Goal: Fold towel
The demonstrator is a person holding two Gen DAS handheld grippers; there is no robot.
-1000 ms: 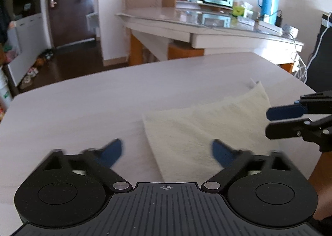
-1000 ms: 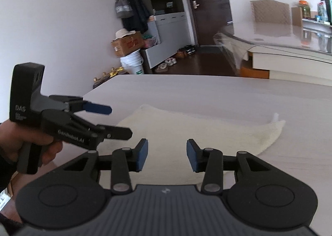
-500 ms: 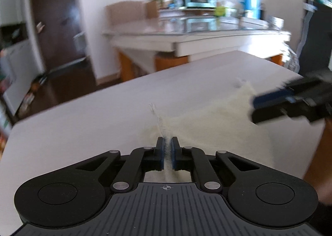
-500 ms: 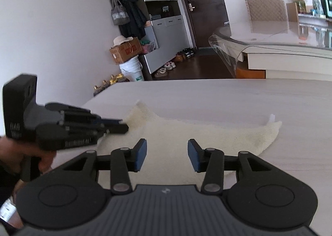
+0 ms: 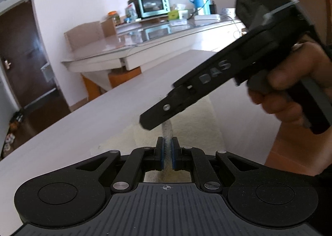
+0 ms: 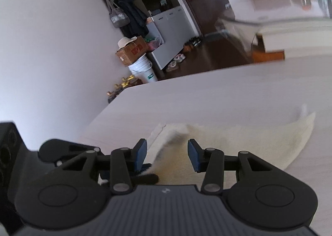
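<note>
Towel lies flat near the tabletop's near edge, one corner pinched and lifted by the left gripper to start the fold, while the right gripper hovers wide open over that raised corner.

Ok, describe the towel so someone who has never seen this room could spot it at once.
Start at the pale table in the foreground. The towel is the fluffy cream cloth lying on it, one edge pinched in the left gripper. It is the only soft thing there; the other table's clutter is all hard.
</note>
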